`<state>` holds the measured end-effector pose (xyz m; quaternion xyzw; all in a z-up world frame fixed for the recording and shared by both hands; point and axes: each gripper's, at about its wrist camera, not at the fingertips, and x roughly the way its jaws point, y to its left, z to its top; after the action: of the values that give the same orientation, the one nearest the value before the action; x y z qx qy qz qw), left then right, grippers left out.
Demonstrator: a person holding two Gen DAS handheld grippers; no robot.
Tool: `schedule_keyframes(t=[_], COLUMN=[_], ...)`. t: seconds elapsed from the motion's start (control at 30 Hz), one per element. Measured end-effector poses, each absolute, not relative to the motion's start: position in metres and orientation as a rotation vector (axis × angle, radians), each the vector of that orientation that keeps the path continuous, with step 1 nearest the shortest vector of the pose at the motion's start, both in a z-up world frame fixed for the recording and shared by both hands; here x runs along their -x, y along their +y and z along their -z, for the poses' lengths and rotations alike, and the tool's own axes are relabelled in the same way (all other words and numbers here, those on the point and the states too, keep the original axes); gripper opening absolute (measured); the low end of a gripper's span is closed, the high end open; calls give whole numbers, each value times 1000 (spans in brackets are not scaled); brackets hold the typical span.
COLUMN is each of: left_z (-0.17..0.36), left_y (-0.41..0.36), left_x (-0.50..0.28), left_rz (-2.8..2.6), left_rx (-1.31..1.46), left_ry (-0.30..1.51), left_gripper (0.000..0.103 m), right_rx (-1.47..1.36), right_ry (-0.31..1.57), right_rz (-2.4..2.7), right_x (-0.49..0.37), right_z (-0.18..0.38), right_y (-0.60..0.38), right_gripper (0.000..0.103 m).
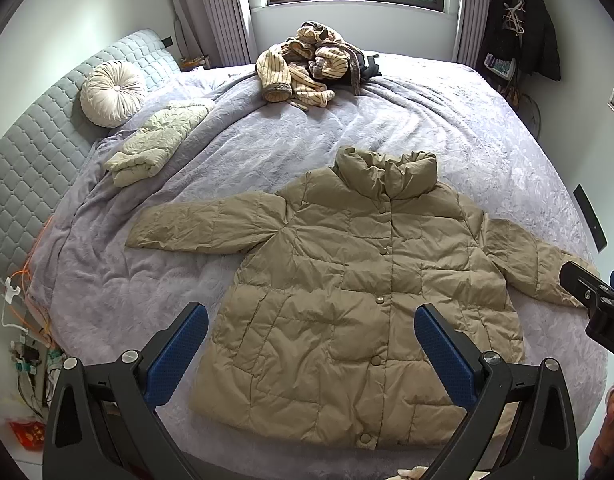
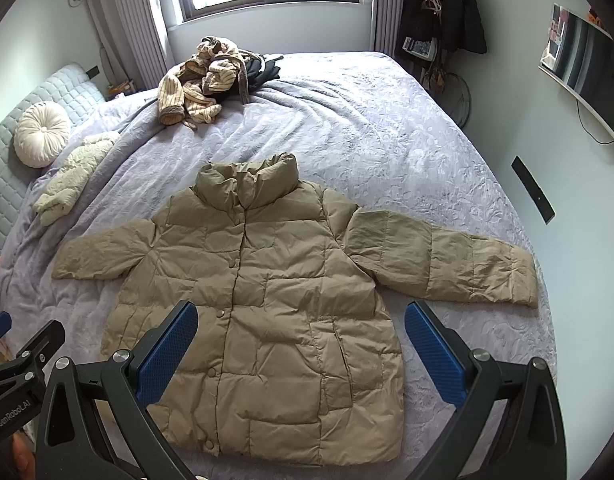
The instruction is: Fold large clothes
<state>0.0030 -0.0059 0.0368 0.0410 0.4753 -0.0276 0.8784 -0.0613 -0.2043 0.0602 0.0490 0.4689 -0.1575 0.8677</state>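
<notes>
From the left wrist view, the left gripper hangs over the lower half of the khaki puffer jacket, its blue pads spread wide and holding nothing; the jacket lies flat, front up and snapped shut, on the lilac bedspread, both sleeves out to the sides. From the right wrist view, the right gripper is equally wide open and empty above the hem, with the right sleeve stretched toward the bed's edge. The fold looks not yet begun — a sensible start is pinching each sleeve near its cuff and laying it straight across the chest, keeping the padding smooth.
</notes>
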Motion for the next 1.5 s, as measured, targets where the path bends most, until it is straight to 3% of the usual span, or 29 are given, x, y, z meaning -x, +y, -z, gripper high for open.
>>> schedule_keyframes(t=[0.93, 1.23, 1.5], left_z=[-7, 30, 81], left_y=[39, 76, 146], left_x=[1, -39, -109], left_rz=[20, 110, 159], left_rx=[-28, -3, 14], left_ry=[1094, 1203, 1277], left_gripper=[103, 103, 103], right_rx=[-261, -307, -353], right_ry=[1085, 1122, 1271], right_rz=[201, 156, 223], right_x=[56, 37, 4], right_z=[-19, 9, 65], right_y=[-196, -179, -128], right_gripper=[103, 103, 103])
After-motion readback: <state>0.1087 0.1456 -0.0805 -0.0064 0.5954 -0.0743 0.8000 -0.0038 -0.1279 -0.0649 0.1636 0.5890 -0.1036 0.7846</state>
